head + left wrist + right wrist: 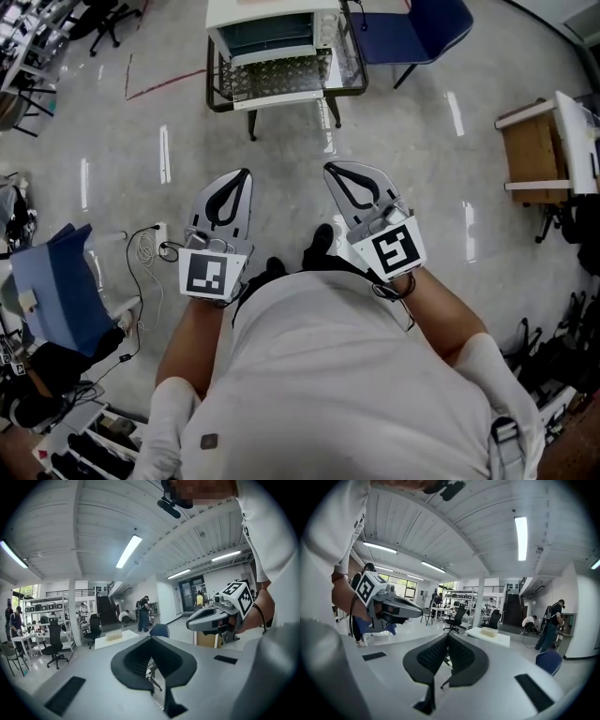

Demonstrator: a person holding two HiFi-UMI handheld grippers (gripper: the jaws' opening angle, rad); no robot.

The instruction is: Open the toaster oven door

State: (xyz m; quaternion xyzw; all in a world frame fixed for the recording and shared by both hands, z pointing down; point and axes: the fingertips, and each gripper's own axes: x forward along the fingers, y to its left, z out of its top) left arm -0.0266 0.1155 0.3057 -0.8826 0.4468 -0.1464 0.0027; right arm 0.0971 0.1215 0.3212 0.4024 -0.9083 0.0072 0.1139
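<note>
Toaster oven (272, 33) atop small surface (349, 82) at head view's top edge, well apart from left claw (247, 172) and right claw (327, 168). Left gripper view: tips together, nothing between. Right gripper view: likewise closed, empty.

Floor (403, 141) glossy, smooth; left gripper (246, 172) matt grey plastic, fingers (136, 660) ribbed blk.

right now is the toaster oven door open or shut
Open: the door lies folded down in front of the toaster oven, cavity exposed.
</note>
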